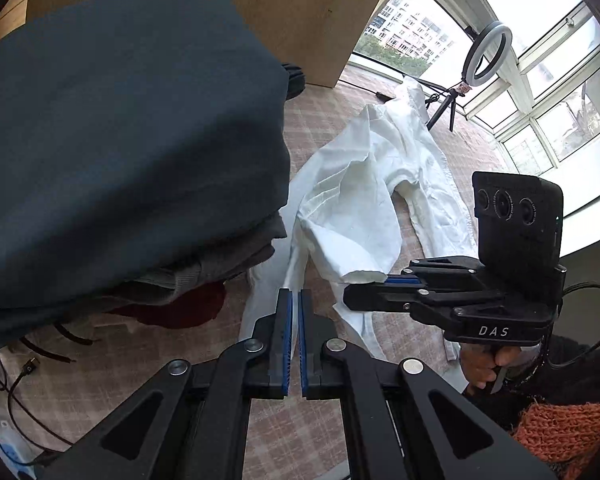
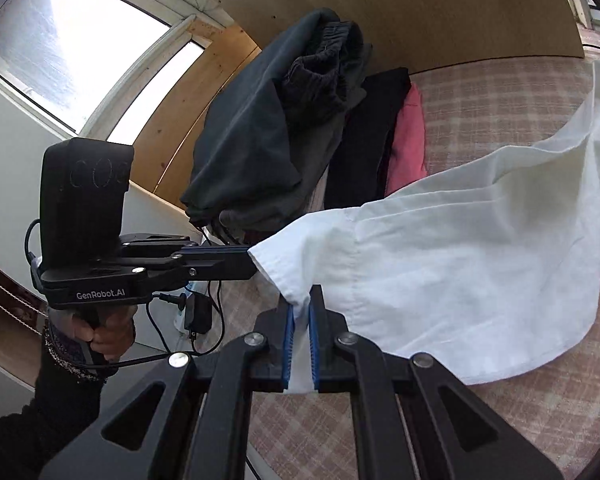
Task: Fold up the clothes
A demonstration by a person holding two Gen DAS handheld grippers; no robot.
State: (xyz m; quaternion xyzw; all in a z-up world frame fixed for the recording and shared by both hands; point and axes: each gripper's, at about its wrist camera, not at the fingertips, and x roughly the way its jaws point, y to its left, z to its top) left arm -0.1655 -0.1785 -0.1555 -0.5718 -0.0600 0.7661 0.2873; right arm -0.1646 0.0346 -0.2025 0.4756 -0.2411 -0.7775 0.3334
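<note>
A crumpled white shirt [image 1: 352, 200] lies across a pink checked bedcover [image 1: 148, 368]. My left gripper [image 1: 296, 294] is shut on a thin fold of the shirt, with white cloth showing between its blue pads. To its right, my right gripper [image 1: 370, 282] pinches another edge of the shirt, and a hand [image 1: 480, 364] holds its grip. In the right wrist view the right gripper [image 2: 300, 304] is shut on the hem of the white shirt [image 2: 460, 260]. There the left gripper [image 2: 250, 258] clamps the neighbouring corner, and the cloth hangs lifted between the two.
A tall pile of folded dark clothes [image 1: 120, 140] stands left of the shirt, with black and red garments [image 2: 410, 140] beside it. A wooden board [image 1: 300, 0] stands behind. A ring light on a tripod [image 1: 486, 54] stands by the window. Cables [image 1: 20, 380] and a charger [image 2: 198, 316] lie nearby.
</note>
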